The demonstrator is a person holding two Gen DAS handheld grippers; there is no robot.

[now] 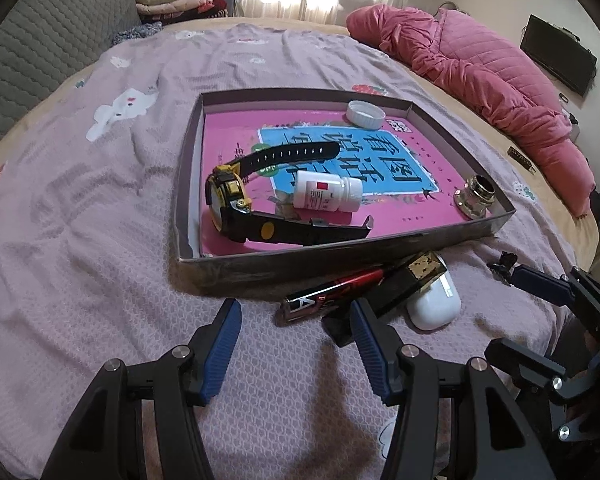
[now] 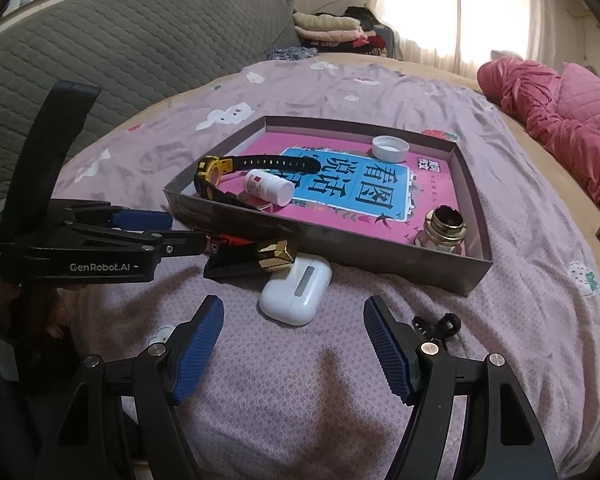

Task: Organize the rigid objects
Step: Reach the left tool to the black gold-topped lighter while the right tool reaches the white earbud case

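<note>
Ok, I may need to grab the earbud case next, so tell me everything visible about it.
The earbud case is glossy white plastic, rounded, closed, with a pale grey strip on its top face. It lies flat on the purple bedspread, just outside the tray's near wall. A black bottle with a gold cap lies against its far end. Neither gripper touches it.

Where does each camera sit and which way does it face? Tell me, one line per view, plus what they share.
Left wrist: rides the left gripper, angled down across the bed at the box; its own fingers show, and the right gripper at far right.
Right wrist: rides the right gripper, angled down at the white earbud case; its own fingers show, and the left gripper enters from the left.
Shared: box, watch, pill bottle, white cap, earbud case.
</note>
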